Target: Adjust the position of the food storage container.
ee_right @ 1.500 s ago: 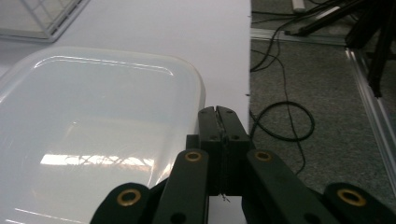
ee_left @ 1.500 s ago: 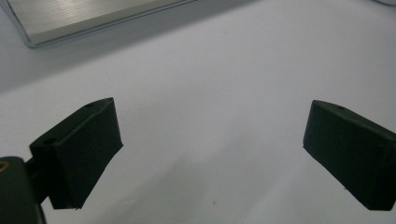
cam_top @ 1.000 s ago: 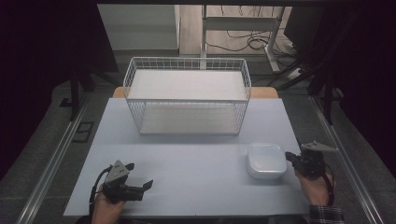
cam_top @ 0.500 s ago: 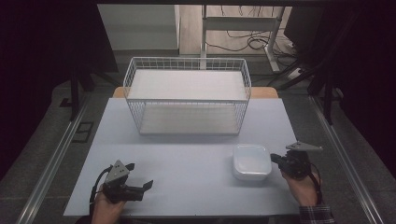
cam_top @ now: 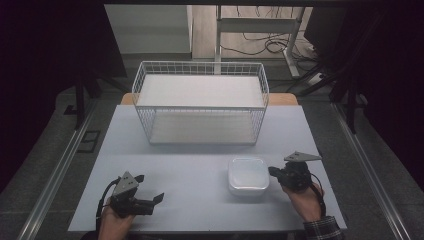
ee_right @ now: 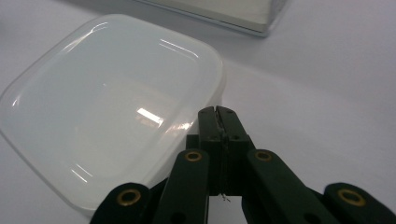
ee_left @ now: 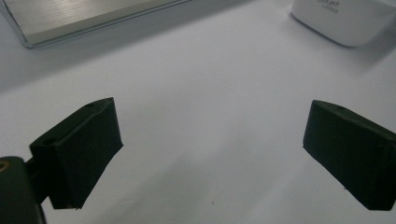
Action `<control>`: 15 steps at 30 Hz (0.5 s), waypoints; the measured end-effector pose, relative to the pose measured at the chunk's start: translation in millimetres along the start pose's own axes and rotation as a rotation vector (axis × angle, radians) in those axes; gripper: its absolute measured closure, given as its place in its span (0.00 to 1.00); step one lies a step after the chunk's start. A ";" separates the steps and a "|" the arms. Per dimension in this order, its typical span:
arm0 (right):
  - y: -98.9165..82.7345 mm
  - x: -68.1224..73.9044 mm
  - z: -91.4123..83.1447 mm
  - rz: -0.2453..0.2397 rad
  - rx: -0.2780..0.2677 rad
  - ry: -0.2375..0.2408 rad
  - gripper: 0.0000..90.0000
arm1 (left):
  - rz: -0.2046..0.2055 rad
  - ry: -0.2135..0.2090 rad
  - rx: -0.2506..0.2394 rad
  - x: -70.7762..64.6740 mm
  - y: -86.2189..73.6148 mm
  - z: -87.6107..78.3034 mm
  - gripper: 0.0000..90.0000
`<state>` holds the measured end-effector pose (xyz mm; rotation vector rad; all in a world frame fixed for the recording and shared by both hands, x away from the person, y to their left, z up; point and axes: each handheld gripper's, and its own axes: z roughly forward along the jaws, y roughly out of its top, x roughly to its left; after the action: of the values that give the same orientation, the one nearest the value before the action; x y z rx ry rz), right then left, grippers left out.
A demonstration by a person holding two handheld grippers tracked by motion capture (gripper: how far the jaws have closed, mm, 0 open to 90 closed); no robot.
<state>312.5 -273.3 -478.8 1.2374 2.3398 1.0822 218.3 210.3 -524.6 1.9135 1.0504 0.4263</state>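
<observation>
on the table [cam_top: 200, 165], white lidded box [cam_top: 248, 175] near wire basket [cam_top: 200, 107]

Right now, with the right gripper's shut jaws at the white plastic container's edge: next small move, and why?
Probably keep nudging the white rounded plastic container leftward toward the table's middle. The right gripper has its jaws pressed together at the container's rim, gripping nothing, so a push suits it. The white wire basket stands farther back, and the left gripper rests open, well apart.
</observation>
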 end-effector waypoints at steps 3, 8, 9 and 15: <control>3.0 9.9 5.8 -0.016 0.003 0.027 0.99 | 0.000 0.000 0.000 0.0 0.0 0.1 0.04; 8.2 27.3 15.5 -0.043 -0.004 0.067 0.99 | -0.004 0.001 0.000 0.1 0.0 0.4 0.04; 9.3 30.8 17.5 -0.047 -0.004 0.073 0.99 | -0.003 0.001 0.000 0.0 0.1 0.5 0.04; 14.1 48.0 28.8 -0.065 -0.011 0.115 0.99 | -0.001 0.003 0.003 -0.2 0.3 1.0 0.04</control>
<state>308.2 -216.0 -483.6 1.1149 2.4363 1.1721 219.0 209.5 -525.0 1.9160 1.0540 0.4269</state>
